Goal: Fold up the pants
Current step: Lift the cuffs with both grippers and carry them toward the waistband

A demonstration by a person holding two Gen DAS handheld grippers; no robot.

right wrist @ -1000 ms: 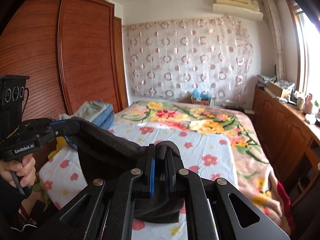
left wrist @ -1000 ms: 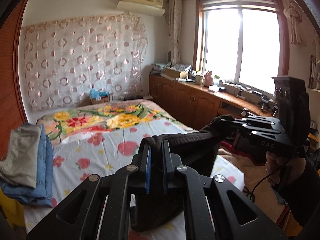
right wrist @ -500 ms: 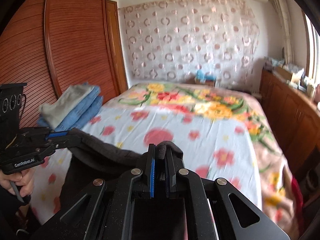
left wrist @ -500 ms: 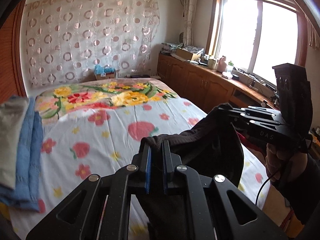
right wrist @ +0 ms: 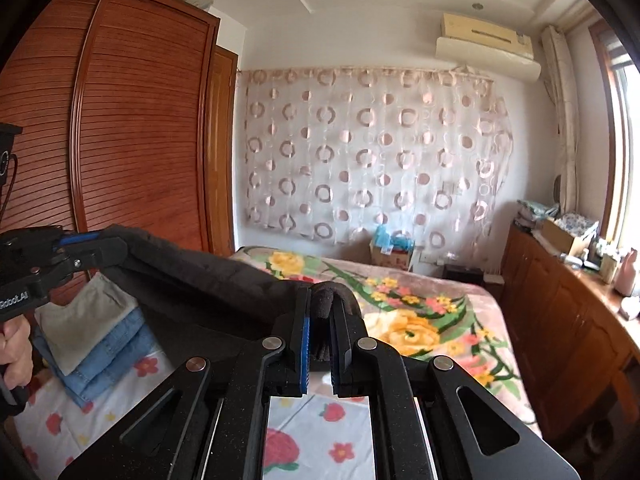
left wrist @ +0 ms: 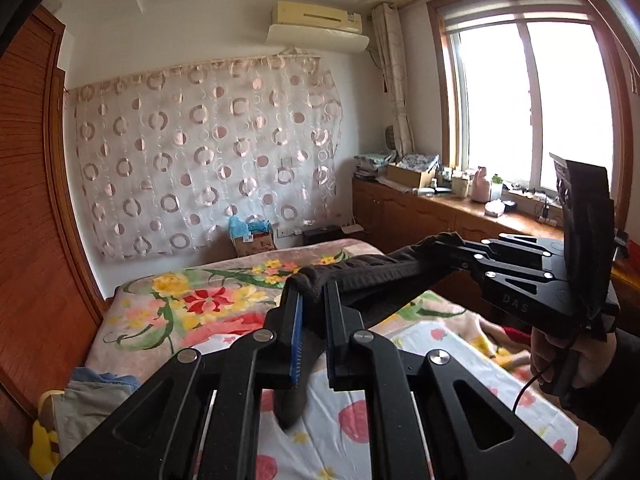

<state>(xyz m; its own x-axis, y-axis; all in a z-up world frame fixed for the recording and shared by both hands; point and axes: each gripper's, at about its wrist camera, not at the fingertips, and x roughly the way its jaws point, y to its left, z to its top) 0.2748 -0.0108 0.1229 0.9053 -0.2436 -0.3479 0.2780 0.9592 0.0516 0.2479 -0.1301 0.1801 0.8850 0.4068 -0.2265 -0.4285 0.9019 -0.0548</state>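
Dark brown pants [left wrist: 372, 276] hang stretched in the air between my two grippers, above the flowered bed [left wrist: 208, 304]. My left gripper [left wrist: 312, 300] is shut on one end of the pants' top edge. My right gripper [right wrist: 320, 312] is shut on the other end of the pants [right wrist: 208, 276]. In the left wrist view the right gripper [left wrist: 448, 246] shows at right, held by a hand. In the right wrist view the left gripper [right wrist: 116, 246] shows at left. The pants' lower part drops behind the fingers, mostly hidden.
A stack of folded clothes, beige on blue denim [right wrist: 100, 332], lies at the bed's left edge beside the wooden wardrobe [right wrist: 120, 140]. A wooden cabinet [left wrist: 432, 216] with clutter runs under the window at right. A small box [left wrist: 254, 238] sits at the bed's head.
Both grippers have risen and tilted up with the pants held between them. The pants' top edge is now pulled straighter, and more wall and ceiling show in view.
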